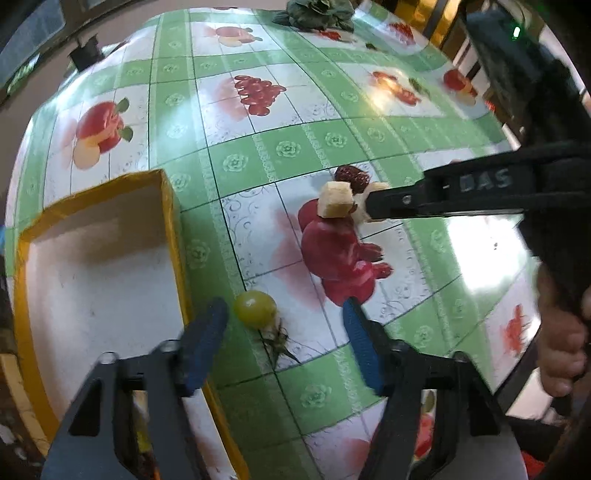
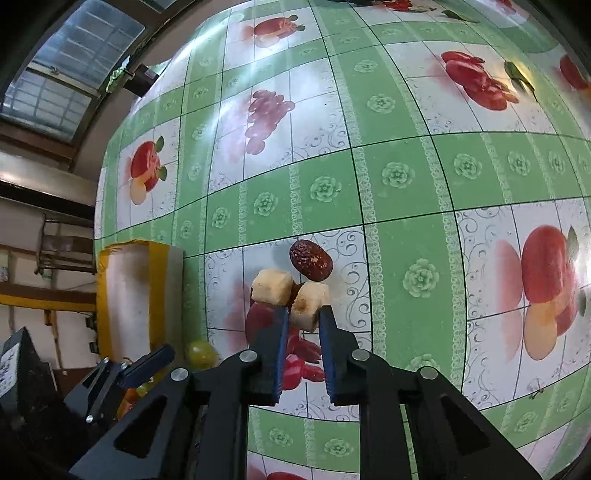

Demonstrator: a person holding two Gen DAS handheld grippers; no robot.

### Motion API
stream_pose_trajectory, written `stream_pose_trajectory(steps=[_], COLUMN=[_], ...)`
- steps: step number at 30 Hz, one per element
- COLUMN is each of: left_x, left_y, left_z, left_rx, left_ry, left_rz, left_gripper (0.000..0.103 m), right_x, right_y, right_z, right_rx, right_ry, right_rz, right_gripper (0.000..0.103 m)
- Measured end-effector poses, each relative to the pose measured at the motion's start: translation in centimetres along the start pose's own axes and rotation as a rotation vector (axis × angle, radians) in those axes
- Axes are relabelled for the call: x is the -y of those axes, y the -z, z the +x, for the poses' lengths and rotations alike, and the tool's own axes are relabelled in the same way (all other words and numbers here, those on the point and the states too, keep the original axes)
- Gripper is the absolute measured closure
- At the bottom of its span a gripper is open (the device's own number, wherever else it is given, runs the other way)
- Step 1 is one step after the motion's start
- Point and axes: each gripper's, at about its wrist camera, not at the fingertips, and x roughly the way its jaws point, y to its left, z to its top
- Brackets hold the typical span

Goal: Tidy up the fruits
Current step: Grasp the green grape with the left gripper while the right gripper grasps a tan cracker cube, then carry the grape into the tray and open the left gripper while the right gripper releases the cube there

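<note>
A green grape point(image 1: 255, 308) lies on the tablecloth just ahead of my left gripper point(image 1: 284, 314), which is open and empty above it; the grape also shows in the right wrist view point(image 2: 200, 353). My right gripper point(image 2: 303, 316) is shut on a pale banana chunk point(image 2: 309, 303). A second banana chunk point(image 2: 270, 286) lies just left of it, also in the left wrist view point(image 1: 335, 201). A dark red date point(image 2: 309, 258) lies just beyond both chunks. In the left wrist view the right gripper point(image 1: 373, 206) reaches in from the right, and the date point(image 1: 351, 175) is behind it.
A white box with a yellow rim point(image 1: 168, 206) sits left of the grape; it also shows in the right wrist view point(image 2: 127, 295). A leafy green bundle point(image 1: 317, 14) lies at the table's far edge. The green-checked fruit-print tablecloth point(image 2: 406, 184) covers the table.
</note>
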Motion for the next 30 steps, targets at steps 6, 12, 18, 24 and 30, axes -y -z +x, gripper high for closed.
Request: stream_pose_trajectory(steps=[6, 12, 18, 24, 30], left_x=[-0.2, -1.0, -1.0, -1.2, -1.6], left_y=[-0.1, -0.1, 1.1, 1.9, 2.0], left_z=[1.5, 1.1, -0.3, -2.4, -3.3], left_rx=[-0.027, -0.006, 0.027, 0.068, 0.096], left_ry=[-0.130, -0.099, 0.001, 0.048, 0.060], left_rz=[0.073, 0.047, 0.000, -0.038, -0.063], left_gripper=[0.071, 0.082, 0.082, 0.082, 0.082], right_x=[0.6, 0.8, 0.9, 0.7, 0.3], right_y=[0.2, 0.3, 0.5, 0.8, 1.1], right_z=[-0.7, -0.8, -1.2, -1.5, -1.4], right_rx=[0.005, 0.006, 0.010, 0.010, 0.008], right_ry=[-0.028, -0.028, -0.035, -0.039, -0.020], right_rz=[0.017, 0.025, 0.028, 0.026, 0.029], right_gripper=[0.086, 0.086, 0.086, 0.086, 0.086])
